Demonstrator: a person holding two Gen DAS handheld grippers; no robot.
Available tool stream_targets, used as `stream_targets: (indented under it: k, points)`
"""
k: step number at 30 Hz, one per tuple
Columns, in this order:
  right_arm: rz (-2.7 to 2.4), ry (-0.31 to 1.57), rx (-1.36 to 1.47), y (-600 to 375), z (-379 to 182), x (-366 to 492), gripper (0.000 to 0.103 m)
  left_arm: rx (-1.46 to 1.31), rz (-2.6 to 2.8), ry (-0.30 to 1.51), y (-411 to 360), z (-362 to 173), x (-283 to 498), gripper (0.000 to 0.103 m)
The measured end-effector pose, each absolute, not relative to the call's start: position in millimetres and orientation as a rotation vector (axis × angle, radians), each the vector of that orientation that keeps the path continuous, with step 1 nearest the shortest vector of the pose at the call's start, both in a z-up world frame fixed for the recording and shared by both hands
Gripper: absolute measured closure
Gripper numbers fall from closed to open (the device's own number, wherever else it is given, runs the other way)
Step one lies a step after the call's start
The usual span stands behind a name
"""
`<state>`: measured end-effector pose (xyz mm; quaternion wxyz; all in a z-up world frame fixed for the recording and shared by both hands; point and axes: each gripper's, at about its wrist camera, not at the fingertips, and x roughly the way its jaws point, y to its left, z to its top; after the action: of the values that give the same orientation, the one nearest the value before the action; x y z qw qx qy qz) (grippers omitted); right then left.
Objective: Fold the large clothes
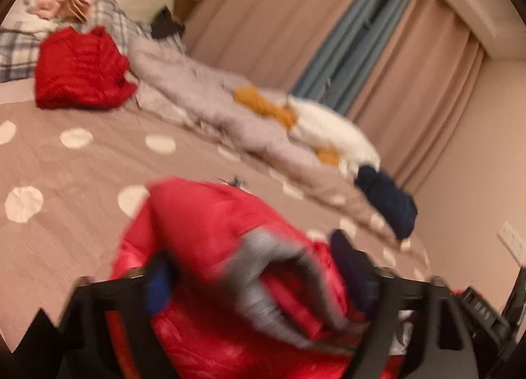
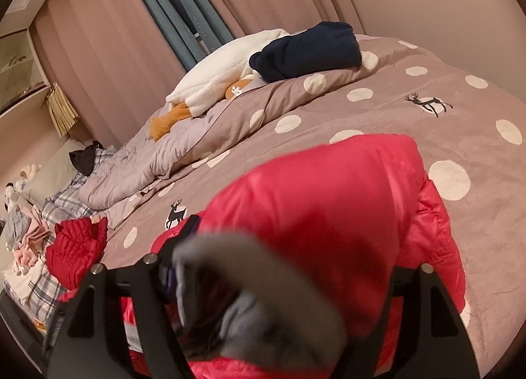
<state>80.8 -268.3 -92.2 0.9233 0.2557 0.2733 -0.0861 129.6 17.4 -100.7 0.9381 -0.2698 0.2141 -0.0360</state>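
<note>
Close up, shiny red puffer jacket (image 2: 328, 201) with grey cuff (image 2: 263, 306) lies bunched on the dotted bed (image 2: 427, 135); left hand-held gripper (image 1: 259, 283) and right hand-held gripper (image 2: 282, 283) each spread around grey-trimmed fabric.

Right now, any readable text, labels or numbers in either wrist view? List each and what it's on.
"DAS" or similar: embossed letters on the black device at the lower right edge of the left wrist view, blurred, so the reading is uncertain.
Nothing else legible: no readable print on the red down jacket, and the bedspread shows only dots and deer figures, no words.
</note>
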Motion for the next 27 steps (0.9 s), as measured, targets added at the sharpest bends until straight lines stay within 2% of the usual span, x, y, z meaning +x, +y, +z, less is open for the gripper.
stream_targets:
  k: [2,7,11,12,16,22,27]
  points:
    - [-0.179,0.559,0.528,-269.2,-92.0,80.2,0.024,-0.564,-0.061,0.407,24.4,-98.2,127.5,0.008]
    - [-0.167,0.532,0.511,-267.9,-85.8,76.3,0.018,-0.628,-0.044,0.470,40.1,-107.4,141.1,0.006]
    - [-0.159,0.475,0.508,-267.7,-77.8,69.7,0.001,-0.679,-0.038,0.464,50.4,-107.0,138.8,0.006]
    - [-0.158,0.461,0.513,-268.1,-75.8,67.5,0.000,-0.678,-0.038,0.457,51.3,-105.3,137.3,0.006]
    - [-0.148,0.422,0.516,-268.8,-66.6,61.2,0.000,-0.648,-0.017,0.394,54.5,-95.8,127.2,0.006]
    - [-0.137,0.378,0.522,-268.2,-53.8,52.9,0.000,-0.708,-0.001,0.394,68.2,-99.6,127.5,0.006]
    - [-0.148,0.371,0.503,-266.1,-49.0,50.0,0.000,-0.727,0.052,0.376,81.5,-101.3,124.4,0.002]
